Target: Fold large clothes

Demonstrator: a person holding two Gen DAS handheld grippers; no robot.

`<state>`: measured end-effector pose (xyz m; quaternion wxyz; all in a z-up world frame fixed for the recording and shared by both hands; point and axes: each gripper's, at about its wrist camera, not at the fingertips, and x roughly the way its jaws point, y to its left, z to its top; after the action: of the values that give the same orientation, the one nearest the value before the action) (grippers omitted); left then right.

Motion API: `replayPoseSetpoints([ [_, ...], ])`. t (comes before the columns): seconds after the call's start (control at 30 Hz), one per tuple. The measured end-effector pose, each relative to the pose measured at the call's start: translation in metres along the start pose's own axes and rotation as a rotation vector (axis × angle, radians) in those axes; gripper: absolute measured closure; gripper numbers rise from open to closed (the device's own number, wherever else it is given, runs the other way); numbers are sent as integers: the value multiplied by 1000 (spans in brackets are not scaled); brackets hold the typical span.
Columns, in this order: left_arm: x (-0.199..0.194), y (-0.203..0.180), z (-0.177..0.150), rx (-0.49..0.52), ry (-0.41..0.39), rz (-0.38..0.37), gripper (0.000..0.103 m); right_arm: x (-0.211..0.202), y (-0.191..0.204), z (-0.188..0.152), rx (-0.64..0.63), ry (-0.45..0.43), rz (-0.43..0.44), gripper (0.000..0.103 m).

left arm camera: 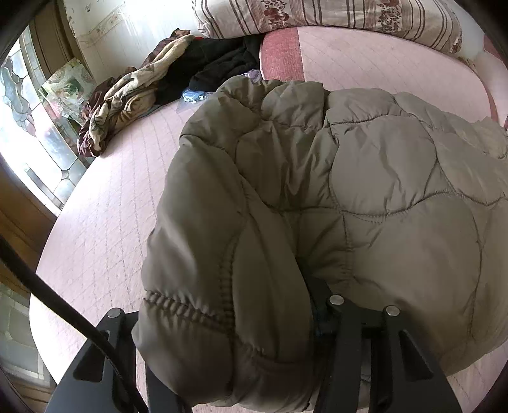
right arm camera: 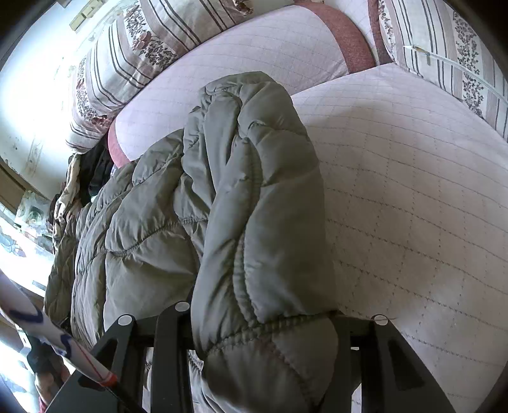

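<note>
An olive quilted puffer jacket lies bunched on the pink quilted bed. In the left wrist view a thick, padded fold of it bulges up between my left gripper's black fingers, which are shut on it; the fingertips are buried in the fabric. In the right wrist view another thick roll of the jacket runs between the fingers of my right gripper, also shut on it. The rest of the jacket spreads to the left there, over the bed.
A heap of patterned and black clothes lies at the bed's far left. Striped floral pillows line the head end. A leaded window is at the left. A black cable crosses the left wrist view.
</note>
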<state>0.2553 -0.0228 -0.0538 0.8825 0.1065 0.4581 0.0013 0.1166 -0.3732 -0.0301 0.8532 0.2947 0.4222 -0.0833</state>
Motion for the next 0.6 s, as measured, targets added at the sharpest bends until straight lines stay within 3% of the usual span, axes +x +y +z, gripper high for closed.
replayPoseSetpoints([
  [0.6, -4, 0, -4, -2, 3, 5, 54, -3, -3, 0, -35, 17, -2, 62],
])
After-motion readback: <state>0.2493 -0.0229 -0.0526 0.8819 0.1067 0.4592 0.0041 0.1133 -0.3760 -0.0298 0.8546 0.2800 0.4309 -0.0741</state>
